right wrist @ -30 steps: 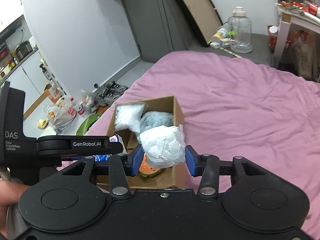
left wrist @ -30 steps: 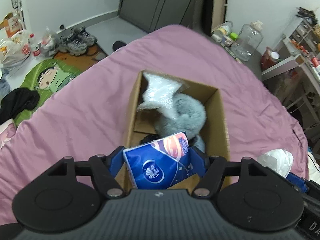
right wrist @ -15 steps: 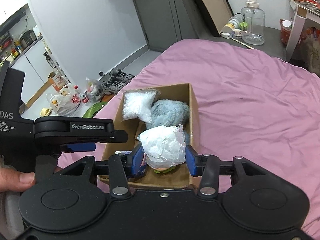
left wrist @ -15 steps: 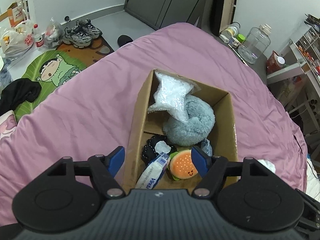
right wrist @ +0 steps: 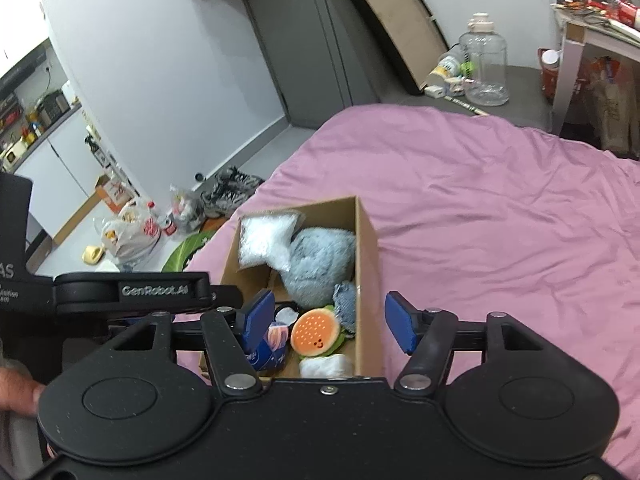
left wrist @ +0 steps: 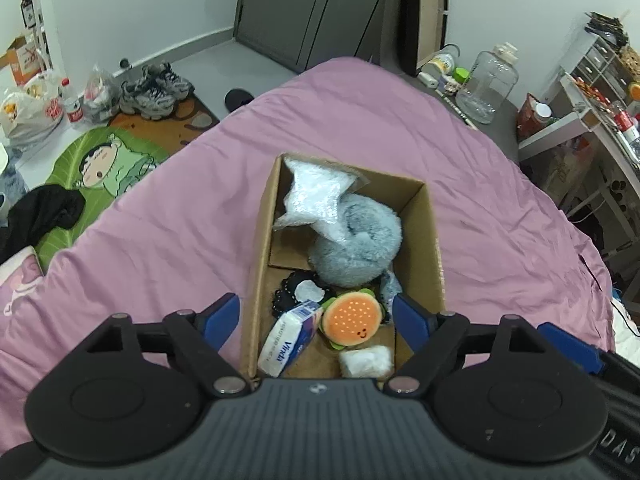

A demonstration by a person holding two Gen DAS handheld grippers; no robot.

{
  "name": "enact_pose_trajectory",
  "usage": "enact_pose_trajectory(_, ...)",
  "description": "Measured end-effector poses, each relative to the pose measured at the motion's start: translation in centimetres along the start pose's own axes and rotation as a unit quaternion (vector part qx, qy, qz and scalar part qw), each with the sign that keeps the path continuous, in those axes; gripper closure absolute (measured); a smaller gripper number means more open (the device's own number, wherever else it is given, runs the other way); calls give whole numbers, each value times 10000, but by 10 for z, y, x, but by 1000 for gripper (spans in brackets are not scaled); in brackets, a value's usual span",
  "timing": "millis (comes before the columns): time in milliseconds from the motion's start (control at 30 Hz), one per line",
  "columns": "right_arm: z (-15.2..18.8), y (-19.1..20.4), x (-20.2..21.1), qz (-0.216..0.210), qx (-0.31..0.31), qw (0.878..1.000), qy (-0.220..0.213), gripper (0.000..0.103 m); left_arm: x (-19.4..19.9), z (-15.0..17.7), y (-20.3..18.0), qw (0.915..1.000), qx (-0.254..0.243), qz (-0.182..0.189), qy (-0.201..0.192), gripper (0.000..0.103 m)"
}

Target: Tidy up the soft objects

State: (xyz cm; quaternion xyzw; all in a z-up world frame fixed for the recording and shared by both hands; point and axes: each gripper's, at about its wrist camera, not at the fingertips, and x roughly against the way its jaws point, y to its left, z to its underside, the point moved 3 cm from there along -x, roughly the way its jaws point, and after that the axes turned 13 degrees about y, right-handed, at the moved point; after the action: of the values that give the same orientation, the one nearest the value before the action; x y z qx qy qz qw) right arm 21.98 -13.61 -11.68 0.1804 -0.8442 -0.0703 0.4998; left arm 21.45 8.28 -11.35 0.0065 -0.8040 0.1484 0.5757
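From the left wrist view, the left gripper [left wrist: 316, 316] is hanging over the near end of the cardboard box [left wrist: 435, 248], its jaws spread wide and holding nothing. The box is sitting on the pink bedsheet [left wrist: 160, 220], with open sheet lying along both long walls and beyond the far edge. Inside, a Vinda tissue pack [left wrist: 289, 338] is leaning against the left wall, touching the burger plush [left wrist: 351, 320]; a white wad [left wrist: 366, 361] is resting at the near wall, and a grey fluffy plush [left wrist: 358, 248] is filling the middle under a clear plastic bag [left wrist: 316, 200].

From the right wrist view, the right gripper [right wrist: 330, 320] is also standing wide open and empty above the box's near rim [right wrist: 366, 280], with broad bare sheet stretching to its right
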Motion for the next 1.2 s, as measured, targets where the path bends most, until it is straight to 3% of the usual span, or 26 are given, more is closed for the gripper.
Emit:
enact_pose_trajectory(333, 1, -21, 45, -32, -181, 9994, -302, 22, 34, 15, -22, 9993, -210, -177, -244, 13)
enact_pose_trajectory(600, 4, -33, 77, -69, -192, 9985, -511, 1, 68, 31, -34, 9974, -446, -216, -529, 5)
enact_pose_trajectory(667, 6, -35, 84, -109, -231, 9981, -555, 0, 76, 34, -35, 9968, -451, -251, -612, 0)
enact_pose_trajectory(1200, 30, -40, 140, -233, -72, 9975, -669, 0, 126, 74, -53, 9935, -608, -208, -939, 0)
